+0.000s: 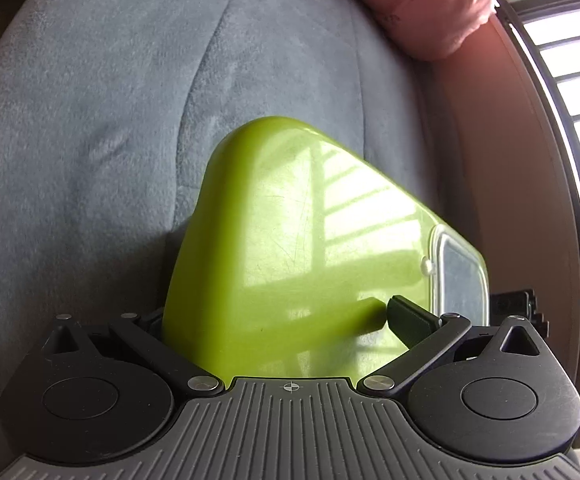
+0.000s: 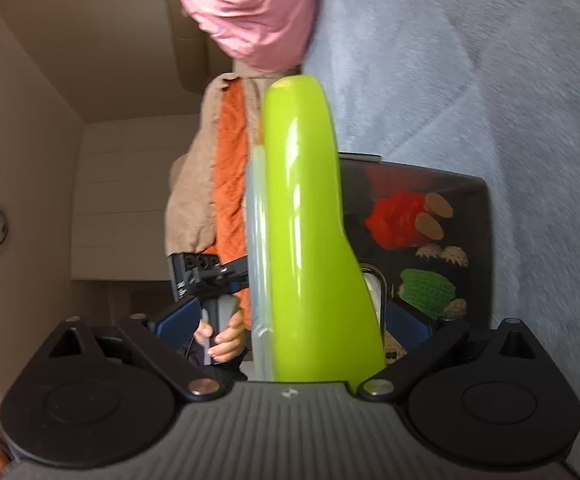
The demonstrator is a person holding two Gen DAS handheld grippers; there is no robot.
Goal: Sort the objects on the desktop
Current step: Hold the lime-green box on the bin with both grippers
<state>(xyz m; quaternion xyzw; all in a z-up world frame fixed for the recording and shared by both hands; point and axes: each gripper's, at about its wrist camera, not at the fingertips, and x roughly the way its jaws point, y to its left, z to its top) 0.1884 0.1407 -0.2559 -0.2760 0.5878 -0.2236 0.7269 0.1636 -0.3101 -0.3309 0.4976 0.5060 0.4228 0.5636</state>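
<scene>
A glossy lime-green box (image 1: 290,240) with a clear lid (image 1: 459,276) fills the left wrist view. My left gripper (image 1: 282,320) is shut on it, with one black finger (image 1: 409,320) pressed on its top face and the other hidden behind it. In the right wrist view the same green box (image 2: 309,240) stands edge-on between the blue pads (image 2: 407,326) of my right gripper (image 2: 293,326). The right jaws stand wide and clear of the box. The left gripper's handle (image 2: 206,280) and the person's hand (image 2: 222,338) show behind the box.
A grey plush cushion (image 1: 110,120) lies under the box, with pink fabric (image 1: 429,0) at its far end. A dark box (image 2: 429,240) holding crocheted toys sits to the right in the right wrist view. Orange and tan cloth (image 2: 226,168) hangs behind. A barred window (image 1: 569,120) is at right.
</scene>
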